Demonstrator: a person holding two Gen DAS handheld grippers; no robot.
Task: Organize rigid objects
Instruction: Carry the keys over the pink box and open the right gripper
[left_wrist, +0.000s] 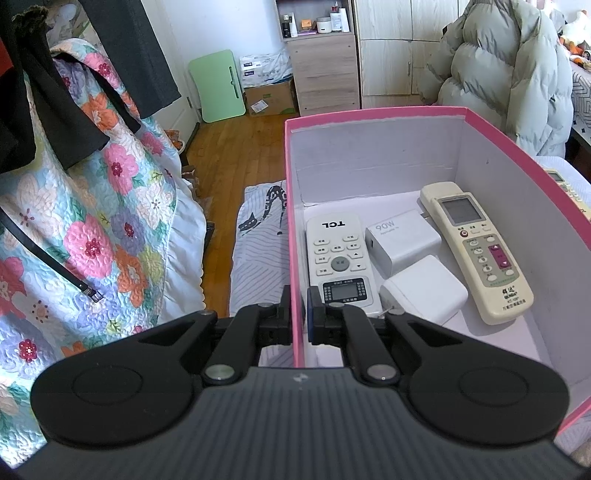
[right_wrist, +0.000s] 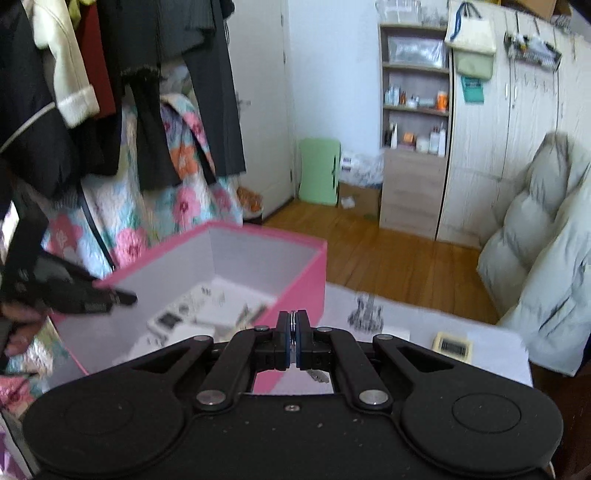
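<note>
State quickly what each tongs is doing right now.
Left tongs: closed on the pink box wall.
Right tongs: closed on a thin metal ring.

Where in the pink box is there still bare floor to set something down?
Bare floor runs along the near end of the pink box, below the beige remote, and at the far end behind the 90W charger. The middle is crowded: TCL remote, both chargers and the beige remote sit close together.
</note>
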